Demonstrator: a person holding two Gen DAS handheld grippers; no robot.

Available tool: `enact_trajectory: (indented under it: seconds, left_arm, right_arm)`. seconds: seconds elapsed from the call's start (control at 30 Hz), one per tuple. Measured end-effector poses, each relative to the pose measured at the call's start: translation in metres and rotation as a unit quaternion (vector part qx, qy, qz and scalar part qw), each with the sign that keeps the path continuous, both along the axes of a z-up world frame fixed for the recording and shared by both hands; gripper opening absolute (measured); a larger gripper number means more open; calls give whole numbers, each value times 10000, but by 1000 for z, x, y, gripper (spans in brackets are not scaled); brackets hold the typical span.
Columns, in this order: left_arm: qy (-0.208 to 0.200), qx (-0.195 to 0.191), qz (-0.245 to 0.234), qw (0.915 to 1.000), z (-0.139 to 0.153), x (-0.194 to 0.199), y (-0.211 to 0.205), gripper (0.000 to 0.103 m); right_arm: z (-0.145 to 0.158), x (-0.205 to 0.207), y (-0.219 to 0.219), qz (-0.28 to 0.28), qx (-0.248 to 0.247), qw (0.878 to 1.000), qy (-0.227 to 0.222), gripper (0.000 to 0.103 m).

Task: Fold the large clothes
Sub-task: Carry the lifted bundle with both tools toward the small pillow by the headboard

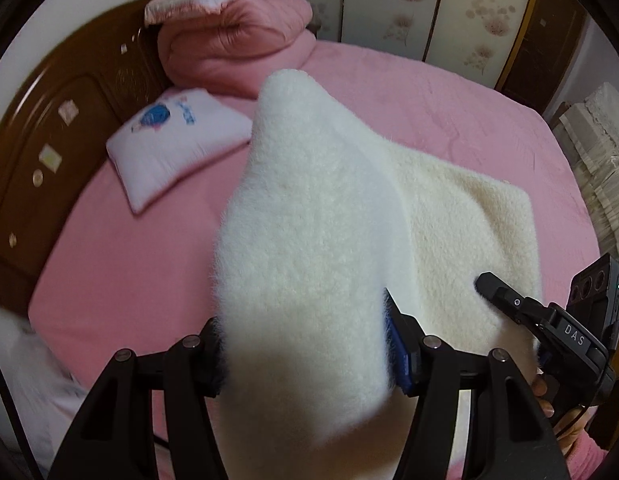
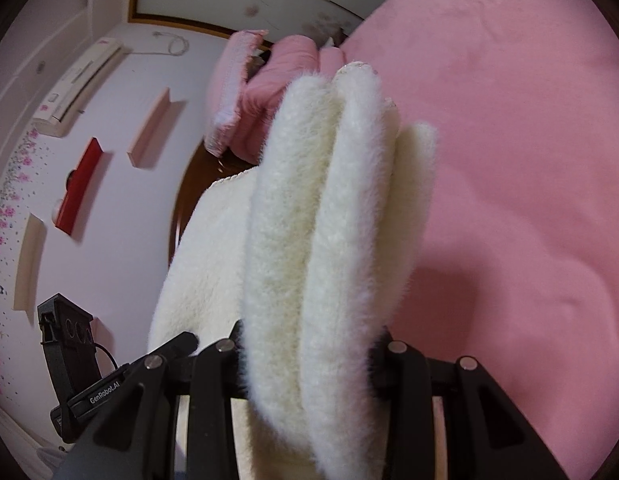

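While the pink bed (image 1: 449, 92) is partly covered by the fleecy white garment (image 1: 461, 216), a fold is judged underway: bunched layers are clamped in the left gripper (image 1: 305, 344) and right gripper (image 2: 309, 344); level lowering is called for next.

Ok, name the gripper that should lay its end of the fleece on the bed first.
Probably the left gripper. Both are shut on the fleece, but the part beyond the left already rests on the bed. The right gripper holds bunched folds tilted up toward the wall.

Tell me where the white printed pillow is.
In the left wrist view, the white printed pillow lies on the pink bed at left, beside the wooden headboard, below the folded pink quilt.
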State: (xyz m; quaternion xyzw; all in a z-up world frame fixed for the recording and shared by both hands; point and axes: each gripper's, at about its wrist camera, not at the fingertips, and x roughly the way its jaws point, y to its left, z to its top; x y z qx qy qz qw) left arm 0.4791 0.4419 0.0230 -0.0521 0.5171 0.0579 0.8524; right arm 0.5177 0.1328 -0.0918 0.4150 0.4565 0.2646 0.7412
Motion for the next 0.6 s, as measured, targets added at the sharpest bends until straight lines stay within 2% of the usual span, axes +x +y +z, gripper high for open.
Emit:
enact_trajectory:
  seconds: [0.07, 0.13, 0.2, 0.23, 0.3, 0.33, 0.4, 0.47, 0.5, 0.53, 0.6]
  left_arm:
    - [-87, 27, -24, 10000, -7, 18, 18, 60]
    - [-142, -70, -45, 9999, -26, 40, 41, 60]
    - [-242, -214, -106, 9994, -59, 55, 66, 60]
    - [-291, -254, -125, 9992, -75, 61, 60, 60]
    - [-298, -251, -111, 9992, -127, 74, 76, 61]
    - [-158, -168, -65, 9997, -155, 72, 57, 61]
    - [560, 3, 190, 9982, -220, 92, 62, 60]
    - [1314, 370, 414, 9898, -272, 108, 67, 56]
    - [1562, 661, 520, 9841, -289, 109, 66, 54]
    - [1690, 826, 595, 9803, -302, 107, 66, 55]
    - [1241, 865, 597, 9867, -299, 94, 65, 57]
  right_arm:
    - [-8, 12, 16, -70, -98, 9998, -138, 35]
    - [-20, 24, 33, -91, -340, 9988, -327, 35]
    - [-45, 31, 38, -130, -483, 9979, -401, 35]
    - [-59, 38, 46, -179, -535, 9976, -395, 35]
    - [-100, 47, 59, -215, -834, 9956, -370, 36]
    - [-120, 52, 70, -141, -1100, 9933, -321, 39]
    - [-167, 67, 96, 195, -1972, 9801, 68, 44]
    - [-214, 76, 109, 688, -2517, 9622, 781, 46]
    - [-229, 74, 103, 681, -2626, 9584, 891, 54]
    - [-232, 70, 95, 668, -2477, 9634, 773, 63]
    - [-228, 59, 79, 588, -2584, 9633, 424, 75]
